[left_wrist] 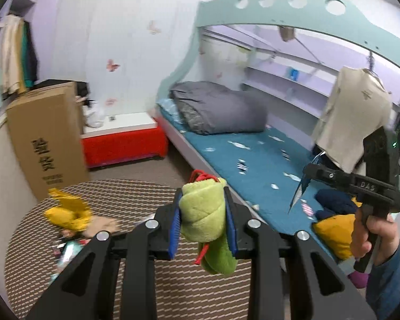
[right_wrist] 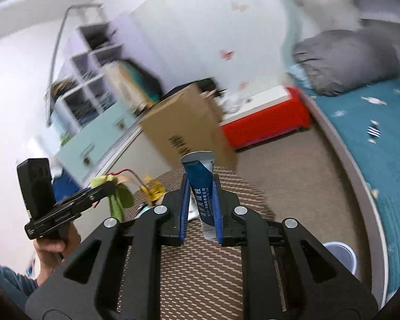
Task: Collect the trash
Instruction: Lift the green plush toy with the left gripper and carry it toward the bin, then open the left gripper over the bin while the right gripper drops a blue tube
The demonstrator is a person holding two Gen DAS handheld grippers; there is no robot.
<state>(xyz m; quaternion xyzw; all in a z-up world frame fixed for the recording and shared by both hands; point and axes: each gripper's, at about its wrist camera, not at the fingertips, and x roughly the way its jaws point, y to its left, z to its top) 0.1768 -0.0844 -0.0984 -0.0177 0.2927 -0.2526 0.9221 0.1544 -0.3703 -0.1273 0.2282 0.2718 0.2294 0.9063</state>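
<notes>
Green plush, a soft rolled fabric piece with a red cord [left_wrist: 204, 213], is clamped between the blue pads of the left gripper [left_wrist: 204, 209], hanging above the striped round woven rug [left_wrist: 152, 288]. Dark blue and silver foil sachet with printed text [right_wrist: 200, 186] is pinched upright in the right gripper [right_wrist: 200, 200]; both tools are clenched on their loads, lifted clear of the floor.

More litter sits on the rug's far side: a crumpled yellow wrapper [left_wrist: 66, 210] and mixed scraps [left_wrist: 66, 248] beside it. Behind stands a tall brown cardboard box [left_wrist: 45, 138], then a red low bench with white top [left_wrist: 122, 141]. The bed with teal patterned sheet [left_wrist: 253, 165] runs alongside, with a grey rolled duvet [left_wrist: 218, 109] on it.

Step, as I read it: carry phase, both items picked, heading to a drop point. No bin clearly in view; a white round container [right_wrist: 341, 256] by the bed edge may be one, can't tell. Next move needs locating the receptacle, positioning over it, then releasing each piece.
</notes>
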